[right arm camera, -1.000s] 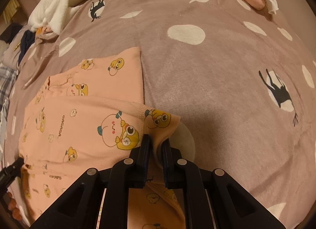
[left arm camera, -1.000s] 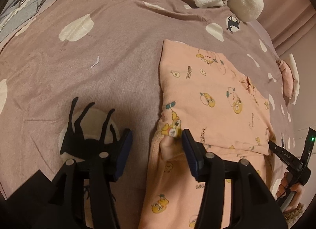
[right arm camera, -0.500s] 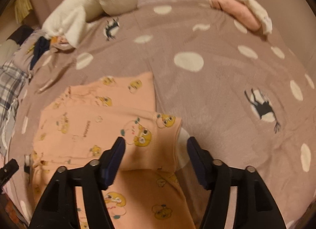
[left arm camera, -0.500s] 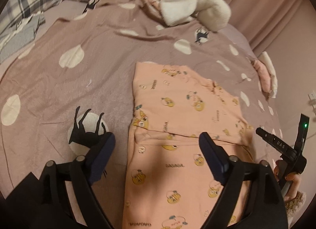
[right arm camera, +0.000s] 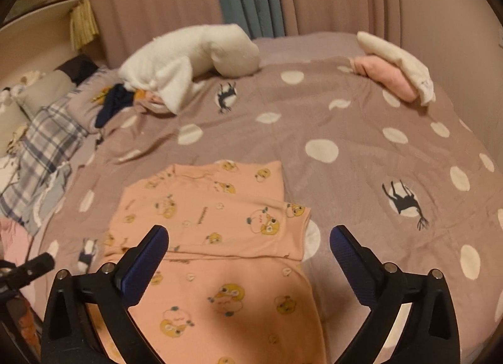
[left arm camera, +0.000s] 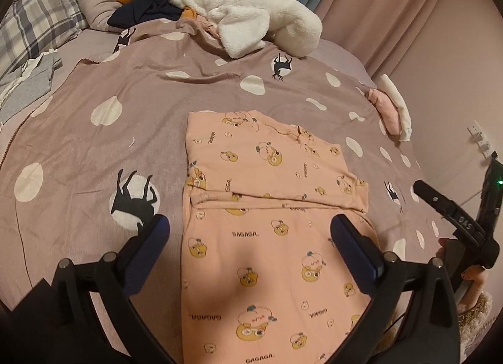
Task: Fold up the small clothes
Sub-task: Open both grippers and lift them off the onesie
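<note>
A small peach garment printed with cartoon animals lies flat on the bed, its far part folded over the near part along a cross edge. It also shows in the right wrist view. My left gripper is open and empty, raised above the garment's near part. My right gripper is open and empty, also above the near part. The right gripper's body shows at the right edge of the left wrist view.
The bedspread is mauve with white dots and black deer. A white plush blanket and dark clothes lie at the far end. A folded pink and white pile sits at the far right. Plaid pillows lie far left.
The right gripper let go of the garment's folded edge and opened. Both grippers opened wide and pulled back and up from the garment, which now lies flat.
</note>
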{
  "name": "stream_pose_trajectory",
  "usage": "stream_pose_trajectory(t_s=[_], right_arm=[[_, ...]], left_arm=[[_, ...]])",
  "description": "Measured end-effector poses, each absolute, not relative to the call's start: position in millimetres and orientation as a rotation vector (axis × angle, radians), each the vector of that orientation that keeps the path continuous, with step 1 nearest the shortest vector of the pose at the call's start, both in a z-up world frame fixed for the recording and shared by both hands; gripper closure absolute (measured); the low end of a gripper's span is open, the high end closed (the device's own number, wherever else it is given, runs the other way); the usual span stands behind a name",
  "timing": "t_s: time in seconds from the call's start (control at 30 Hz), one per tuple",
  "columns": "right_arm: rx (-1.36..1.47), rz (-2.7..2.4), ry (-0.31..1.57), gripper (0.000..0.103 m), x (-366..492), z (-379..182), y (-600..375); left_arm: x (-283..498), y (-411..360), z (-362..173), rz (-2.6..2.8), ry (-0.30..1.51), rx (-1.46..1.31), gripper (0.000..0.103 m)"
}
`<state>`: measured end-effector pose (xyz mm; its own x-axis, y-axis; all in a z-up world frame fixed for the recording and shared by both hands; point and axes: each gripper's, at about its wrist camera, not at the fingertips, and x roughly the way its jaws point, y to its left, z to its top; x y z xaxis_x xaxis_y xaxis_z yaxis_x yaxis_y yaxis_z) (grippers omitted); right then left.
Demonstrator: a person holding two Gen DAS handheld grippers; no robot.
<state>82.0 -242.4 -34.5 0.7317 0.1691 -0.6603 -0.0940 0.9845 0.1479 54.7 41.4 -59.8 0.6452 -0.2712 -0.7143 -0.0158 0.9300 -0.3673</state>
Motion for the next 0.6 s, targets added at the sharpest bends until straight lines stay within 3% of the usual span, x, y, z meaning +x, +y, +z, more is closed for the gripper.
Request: stream_pose_trajectory(t_s=[0.6], right_arm=[[0.126,0.171,0.750,0.001,7,-57,-243]], left_arm=[[11,24,-114,-0.241,1.039,-0.374,0.002]])
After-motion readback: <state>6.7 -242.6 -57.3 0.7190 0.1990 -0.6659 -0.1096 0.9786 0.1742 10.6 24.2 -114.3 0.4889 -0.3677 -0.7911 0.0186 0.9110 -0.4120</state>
